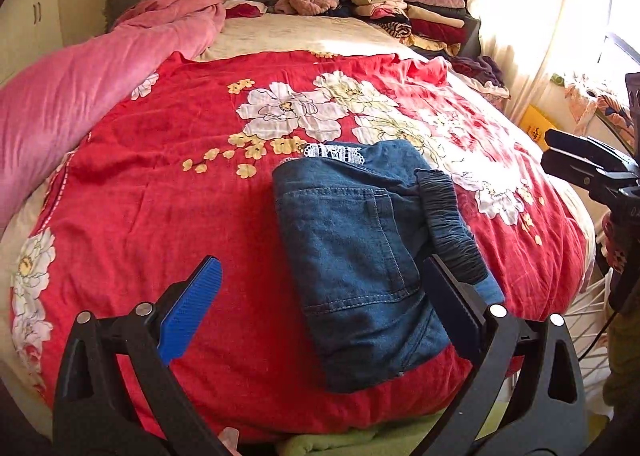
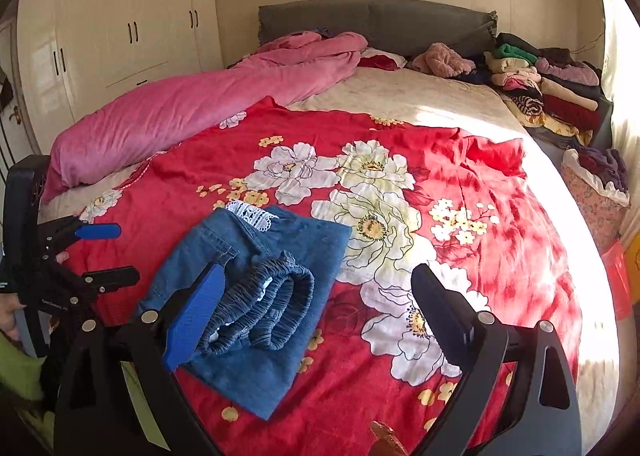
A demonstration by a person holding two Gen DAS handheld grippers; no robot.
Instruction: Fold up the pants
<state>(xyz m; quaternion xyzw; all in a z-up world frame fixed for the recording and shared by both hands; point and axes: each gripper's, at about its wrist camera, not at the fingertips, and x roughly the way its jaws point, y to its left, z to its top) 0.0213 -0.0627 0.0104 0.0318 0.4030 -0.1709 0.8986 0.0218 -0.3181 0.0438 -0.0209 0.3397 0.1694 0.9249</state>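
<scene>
Place: it was a home bedroom.
Bed: a wide bed (image 2: pixel 420 96) with a grey padded headboard (image 2: pixel 376 22) filled the room.
Bedding: a red floral cover (image 1: pixel 168 192) and pink quilt (image 2: pixel 192 112) lay on it.
Storage: cream wardrobes (image 2: pixel 120 24) lined one wall.
Clothes: folded stacks (image 2: pixel 548 84) sat by the sunlit curtain (image 1: pixel 516 16).

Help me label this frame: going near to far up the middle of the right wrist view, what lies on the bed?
Folded jeans → red floral quilt → cream sheet → grey headboard.
</scene>
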